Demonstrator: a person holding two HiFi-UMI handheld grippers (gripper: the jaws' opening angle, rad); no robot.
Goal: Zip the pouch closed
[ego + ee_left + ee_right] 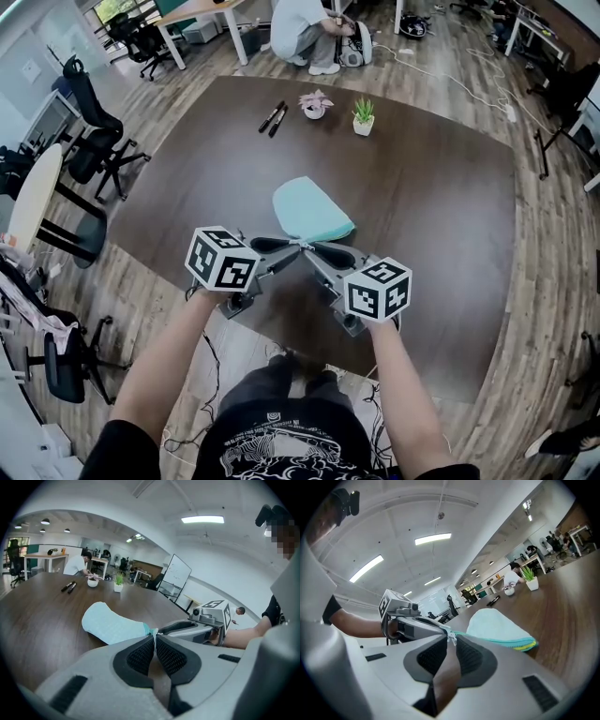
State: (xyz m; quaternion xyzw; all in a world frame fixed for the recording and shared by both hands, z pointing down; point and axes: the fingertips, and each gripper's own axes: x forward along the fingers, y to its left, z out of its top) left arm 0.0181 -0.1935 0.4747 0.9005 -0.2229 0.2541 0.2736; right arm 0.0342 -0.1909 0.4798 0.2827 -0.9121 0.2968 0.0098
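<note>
two claws meet at the near end of the light teal pouch [312, 211], which the head view shows lying on the dark surface [431, 187]. only the left gripper view shows the left claw [154, 637] clenched on the pouch's end fabric. only the right gripper view shows the right claw [451, 639] pinching the white zipper pull [452, 635], and the pouch's yellow-edged zipper line [525, 645].

Pale teal pouch [312, 208] on dark brown wood-grain table [441, 187].
</note>
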